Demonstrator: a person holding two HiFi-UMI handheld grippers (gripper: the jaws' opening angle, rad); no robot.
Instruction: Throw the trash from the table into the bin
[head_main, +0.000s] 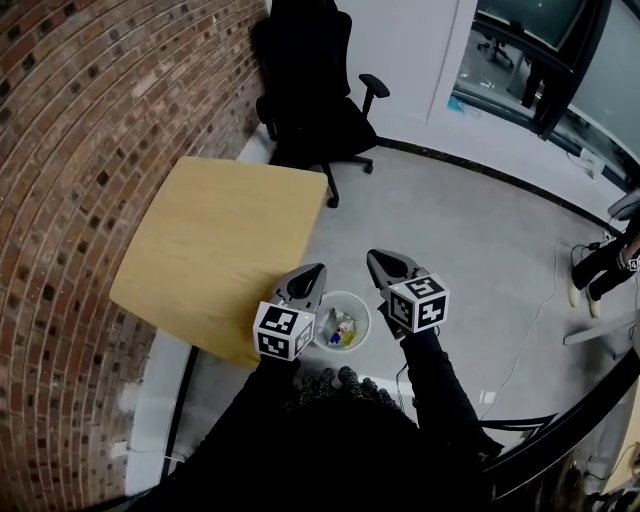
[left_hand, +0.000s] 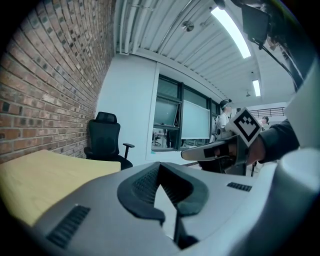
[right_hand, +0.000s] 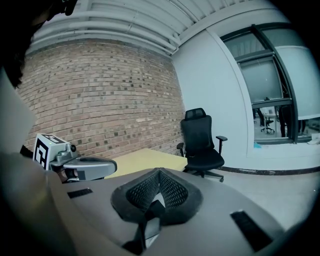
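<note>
A small white bin (head_main: 326, 333) stands on the floor by the near corner of the wooden table (head_main: 220, 240), with colourful trash (head_main: 346, 331) inside it. My left gripper (head_main: 318, 269) hovers over the table's corner, just left of the bin, jaws shut with nothing between them. My right gripper (head_main: 372, 256) hangs just right of the bin, also shut and empty. In the left gripper view its own jaws (left_hand: 159, 167) meet at the tips, and the right gripper (left_hand: 186, 155) shows beyond. The right gripper view shows its closed jaws (right_hand: 159, 173) and the left gripper (right_hand: 113, 164).
A black office chair (head_main: 312, 105) stands at the table's far end, against the white wall. A brick wall (head_main: 70, 150) runs along the table's left side. Another person's legs (head_main: 598, 268) and cables on the floor lie at the right edge. Grey floor spreads beyond the bin.
</note>
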